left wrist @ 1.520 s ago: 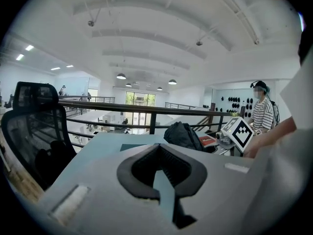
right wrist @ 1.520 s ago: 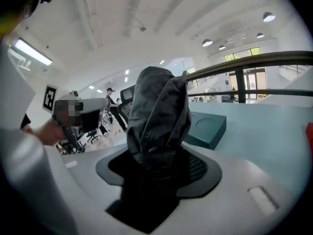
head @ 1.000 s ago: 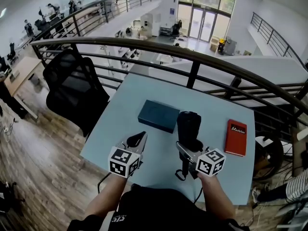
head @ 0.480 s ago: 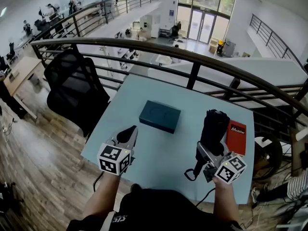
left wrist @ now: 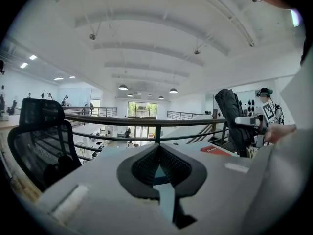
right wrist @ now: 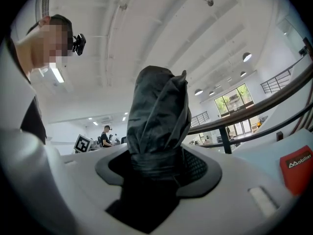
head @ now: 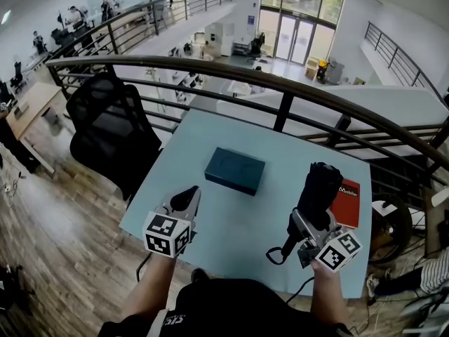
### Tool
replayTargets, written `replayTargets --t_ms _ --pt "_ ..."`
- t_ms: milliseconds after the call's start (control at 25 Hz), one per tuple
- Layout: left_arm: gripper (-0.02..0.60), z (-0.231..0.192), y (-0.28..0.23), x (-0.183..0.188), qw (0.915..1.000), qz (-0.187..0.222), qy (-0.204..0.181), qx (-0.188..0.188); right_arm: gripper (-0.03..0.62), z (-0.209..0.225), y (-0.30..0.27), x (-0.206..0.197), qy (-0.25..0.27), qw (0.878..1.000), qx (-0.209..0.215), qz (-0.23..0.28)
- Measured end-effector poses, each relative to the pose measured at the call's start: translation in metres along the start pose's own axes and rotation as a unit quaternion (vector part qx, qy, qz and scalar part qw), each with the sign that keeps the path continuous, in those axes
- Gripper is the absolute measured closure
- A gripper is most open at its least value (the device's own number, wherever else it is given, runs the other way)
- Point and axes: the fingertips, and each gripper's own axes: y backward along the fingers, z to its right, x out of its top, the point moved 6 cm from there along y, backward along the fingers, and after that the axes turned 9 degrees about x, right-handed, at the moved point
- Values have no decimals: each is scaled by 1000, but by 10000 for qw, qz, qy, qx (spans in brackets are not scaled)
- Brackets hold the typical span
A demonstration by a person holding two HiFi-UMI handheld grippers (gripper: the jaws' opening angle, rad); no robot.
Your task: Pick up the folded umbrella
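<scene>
The folded black umbrella [head: 319,188] is held off the light blue table [head: 231,223], tilted with its top away from me and partly covering the red booklet. My right gripper [head: 309,220] is shut on its lower part, and its strap loop [head: 275,255] dangles below. In the right gripper view the umbrella [right wrist: 159,116] fills the space between the jaws of the right gripper [right wrist: 156,168]. My left gripper [head: 185,199] hovers at the table's near left, shut and empty. The left gripper view shows the left gripper [left wrist: 159,153] with its pads together, and the umbrella [left wrist: 230,116] far to the right.
A dark teal box [head: 235,170] lies mid-table. A red booklet [head: 349,203] lies at the right edge. A black mesh chair [head: 112,132] stands left of the table. A dark metal railing [head: 280,83] curves behind it, with a drop to a lower floor beyond.
My right gripper carried the umbrella from the table's middle up and to the right, over the red booklet. My left gripper shifted slightly left and towards me.
</scene>
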Motion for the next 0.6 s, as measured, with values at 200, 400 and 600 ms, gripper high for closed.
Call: replayTargets --t_ms 200,400,600 --pt "577 -1 1 -2 10000 -36 19 -11 339 -5 -9 -1 106 9999 67 -80" --pt "577 1 2 -3 10000 -30 37 -17 339 -11 -12 2 160 9997 145 -72" --pt "576 1 1 1 10000 24 4 -44 341 -13 -15 15 240 9996 163 11"
